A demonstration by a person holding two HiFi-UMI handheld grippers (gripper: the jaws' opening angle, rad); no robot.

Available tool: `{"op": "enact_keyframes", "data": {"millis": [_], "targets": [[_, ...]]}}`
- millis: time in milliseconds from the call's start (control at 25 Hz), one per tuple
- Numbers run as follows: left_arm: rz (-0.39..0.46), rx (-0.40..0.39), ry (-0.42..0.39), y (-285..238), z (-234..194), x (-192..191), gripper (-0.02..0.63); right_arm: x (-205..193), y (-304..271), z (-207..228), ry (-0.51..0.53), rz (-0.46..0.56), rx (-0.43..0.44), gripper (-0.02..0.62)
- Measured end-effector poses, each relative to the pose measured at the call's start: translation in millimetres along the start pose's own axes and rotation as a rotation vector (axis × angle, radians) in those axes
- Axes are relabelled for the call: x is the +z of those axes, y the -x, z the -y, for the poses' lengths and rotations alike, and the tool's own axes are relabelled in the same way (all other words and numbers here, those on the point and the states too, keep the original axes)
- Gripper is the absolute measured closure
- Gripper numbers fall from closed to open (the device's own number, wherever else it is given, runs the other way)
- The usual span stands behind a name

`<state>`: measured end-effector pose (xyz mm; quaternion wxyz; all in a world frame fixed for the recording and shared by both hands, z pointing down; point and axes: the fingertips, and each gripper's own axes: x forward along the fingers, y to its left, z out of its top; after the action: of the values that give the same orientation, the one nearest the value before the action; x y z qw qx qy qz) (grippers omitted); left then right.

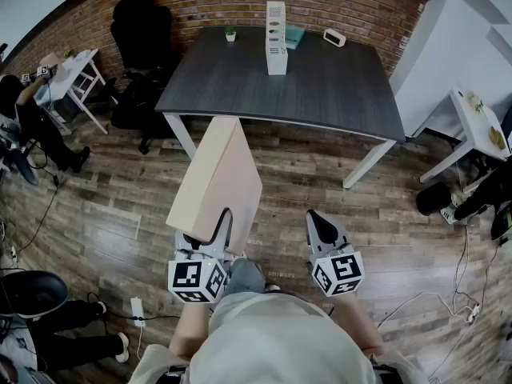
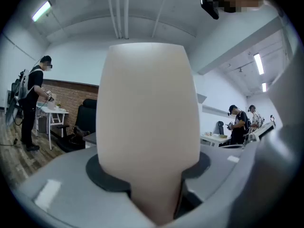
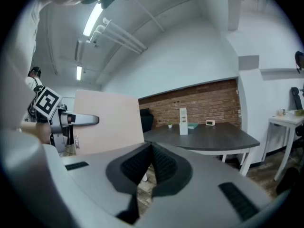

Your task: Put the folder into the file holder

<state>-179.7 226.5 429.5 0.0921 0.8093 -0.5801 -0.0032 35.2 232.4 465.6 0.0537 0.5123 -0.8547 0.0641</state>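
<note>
Wood floor; L gripper pinches plain beige thick folder; R gripper jaws together.

A small plant and perhaps a clock top the dark table.

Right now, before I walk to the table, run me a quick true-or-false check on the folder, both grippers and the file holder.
1. The left gripper is shut on the folder. True.
2. The right gripper grips the folder's other edge. False: its jaws are together with nothing between them, apart from the folder.
3. The file holder stands upright on the dark table. True.
4. The folder sits in the file holder. False: it is held over the floor, short of the table.
5. A small plant stands on the table, left of the file holder in the head view. True.
</note>
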Motion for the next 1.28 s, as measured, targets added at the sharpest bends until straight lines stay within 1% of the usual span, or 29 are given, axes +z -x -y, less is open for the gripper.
{"op": "enact_keyframes", "data": {"millis": [160, 280, 400, 520, 800, 920, 960, 1040, 1160, 1280], "targets": [[-0.019, -0.005, -0.048, 37, 8, -3, 0.330, -1, 34, -11, -0.043, 0.032, -0.023, 0.594], [-0.019, -0.012, -0.063, 51, 16, -1, 0.330, -3, 55, -16, -0.067, 0.041, -0.027, 0.594], [-0.007, -0.020, -0.041, 59, 24, 1, 0.330, -7, 69, -18, -0.076, 0.038, -0.032, 0.594], [0.004, -0.023, -0.018, 66, 29, 1, 0.330, -8, 78, -22, -0.062, 0.038, -0.026, 0.594], [-0.002, -0.054, -0.012, 65, 46, -4, 0.330, -8, 88, -26, -0.027, 0.038, -0.005, 0.594], [0.008, -0.063, -0.004, 69, 52, -3, 0.330, -9, 91, -30, -0.019, 0.035, 0.017, 0.592], [0.013, -0.061, -0.001, 70, 53, -2, 0.330, -9, 90, -31, -0.021, 0.034, 0.029, 0.564], [0.017, -0.056, 0.004, 70, 53, -1, 0.330, -9, 87, -34, -0.032, 0.035, 0.058, 0.477], [0.017, -0.049, 0.007, 65, 50, 1, 0.330, -6, 80, -34, -0.049, 0.043, 0.086, 0.379], [0.016, -0.041, 0.015, 56, 44, 2, 0.330, -6, 71, -29, -0.069, 0.045, 0.090, 0.338]]}}
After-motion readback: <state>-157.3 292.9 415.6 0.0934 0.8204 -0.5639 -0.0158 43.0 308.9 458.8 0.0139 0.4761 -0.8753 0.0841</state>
